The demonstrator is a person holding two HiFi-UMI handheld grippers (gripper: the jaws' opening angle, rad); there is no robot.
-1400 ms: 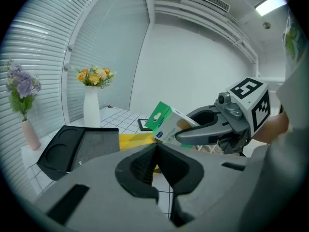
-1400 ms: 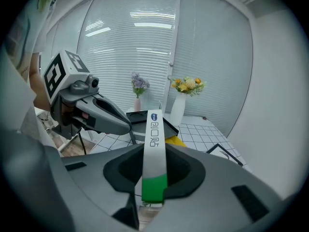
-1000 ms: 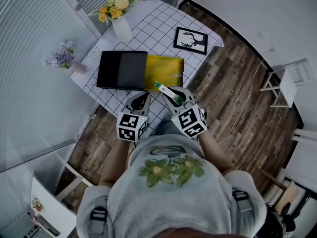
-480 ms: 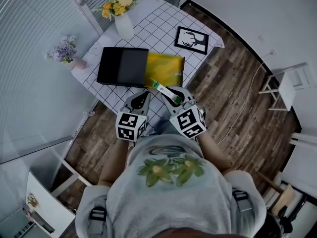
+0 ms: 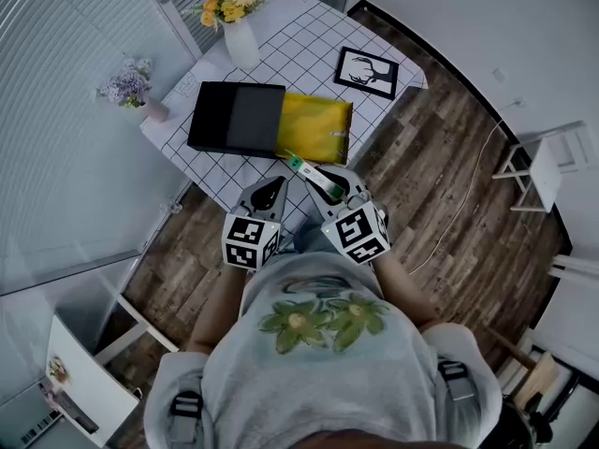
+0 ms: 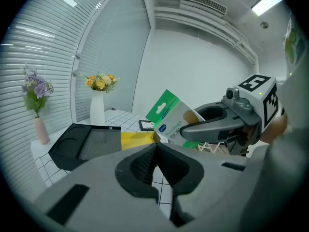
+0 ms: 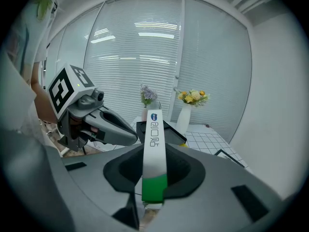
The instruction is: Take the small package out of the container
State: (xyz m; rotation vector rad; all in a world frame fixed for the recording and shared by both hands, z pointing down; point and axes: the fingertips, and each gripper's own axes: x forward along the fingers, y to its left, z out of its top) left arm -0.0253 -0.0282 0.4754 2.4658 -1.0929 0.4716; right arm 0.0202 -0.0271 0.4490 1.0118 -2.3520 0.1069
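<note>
Beside checkered table (image 5: 309, 50), right gripper (image 7: 154, 180) clamps small package (image 6: 170, 116) printed "Bandage".

A white room with slatted blinds and a dark plank floor

Horizontal white blinds (image 5: 56, 82) cover the glazed side, meeting a plain white wall (image 6: 193, 71) under a long ceiling vent (image 6: 203, 1) and a lit ceiling light (image 6: 270, 4). On the wood-plank floor (image 5: 449, 185) stands a table (image 5: 309, 40) in a white grid-patterned cloth, bearing a white vase of yellow flowers (image 5: 241, 43), a small pink vase of purple flowers (image 5: 131, 87) and a framed deer picture (image 5: 367, 71). A white folding chair (image 5: 541, 162) stands well apart, a thin cable (image 5: 459, 209) trailing across the planks.
</note>
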